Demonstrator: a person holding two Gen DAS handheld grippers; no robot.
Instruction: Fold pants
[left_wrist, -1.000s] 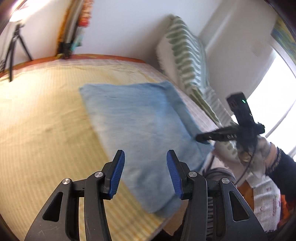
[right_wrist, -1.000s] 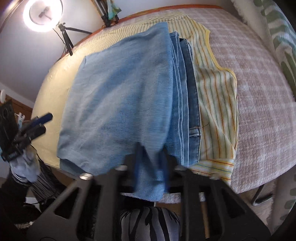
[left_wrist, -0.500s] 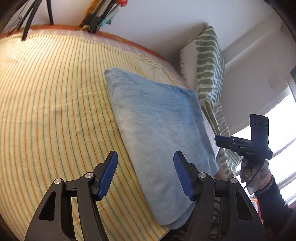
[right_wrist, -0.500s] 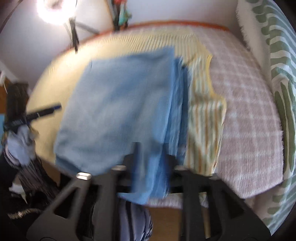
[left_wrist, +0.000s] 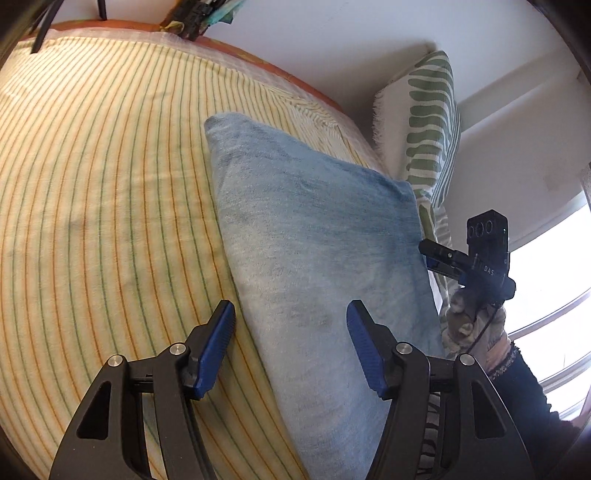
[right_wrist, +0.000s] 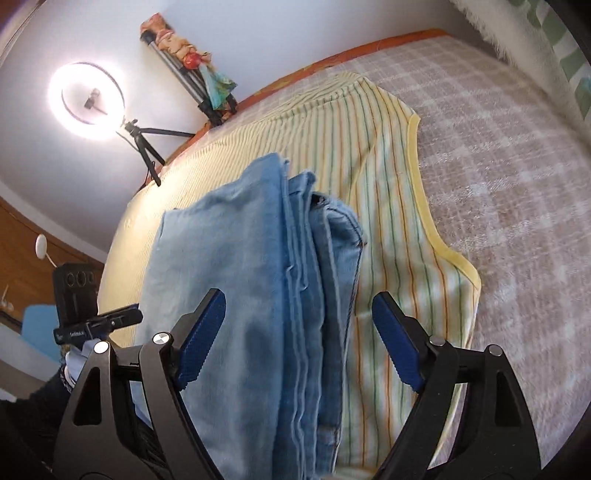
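Observation:
The light blue denim pants (left_wrist: 317, 251) lie folded in a flat stack on a yellow striped cloth (left_wrist: 92, 206) on the bed. My left gripper (left_wrist: 290, 341) is open and empty, hovering over the stack's near left edge. My right gripper (right_wrist: 295, 332) is open and empty over the stack's layered edge (right_wrist: 314, 295), with the pants (right_wrist: 236, 280) between and below its fingers. The right gripper also shows in the left wrist view (left_wrist: 443, 256) at the stack's right side. The left gripper shows in the right wrist view (right_wrist: 99, 321) at the left.
The striped cloth (right_wrist: 388, 206) lies on a beige checked bedspread (right_wrist: 517, 192). A green-patterned pillow (left_wrist: 428, 122) leans on the wall at the right. A ring light on a tripod (right_wrist: 86, 96) stands beyond the bed. A bright window (left_wrist: 554, 277) is at the right.
My right gripper has opened and let go of the pants' edge, which now lies on the stack. My left gripper has come lower and closer over the stack, still open.

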